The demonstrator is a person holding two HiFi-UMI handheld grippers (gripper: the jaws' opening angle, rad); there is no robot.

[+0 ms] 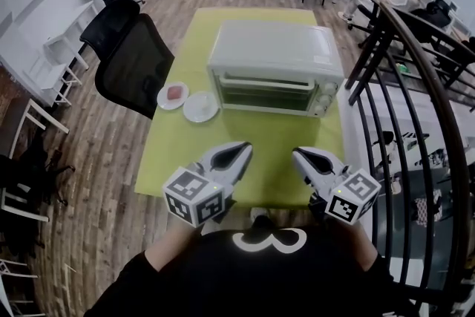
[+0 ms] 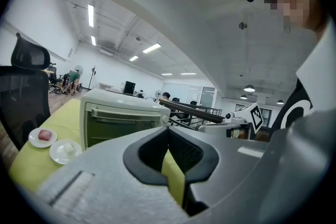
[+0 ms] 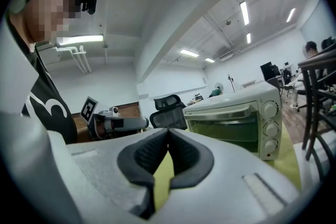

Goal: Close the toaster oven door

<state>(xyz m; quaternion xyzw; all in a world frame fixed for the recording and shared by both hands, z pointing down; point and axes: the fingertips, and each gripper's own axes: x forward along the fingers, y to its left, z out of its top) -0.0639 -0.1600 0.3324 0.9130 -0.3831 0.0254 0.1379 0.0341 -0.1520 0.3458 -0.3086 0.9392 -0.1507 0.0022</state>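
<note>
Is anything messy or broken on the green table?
Nothing looks wrong. The toaster oven sits upright on the green table, its door shut. The plate with pink food and the white plate lie flat beside it, nothing spilled.

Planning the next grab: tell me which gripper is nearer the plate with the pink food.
Left. The left gripper hovers on the person's side of the plate, slightly right; the right gripper is farther right, before the toaster oven.

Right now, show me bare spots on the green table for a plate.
Free: the green tablecloth strip between the white toaster oven and the near edge; also behind the oven. Crowded: the oven's left front, where two small white plates sit.
</note>
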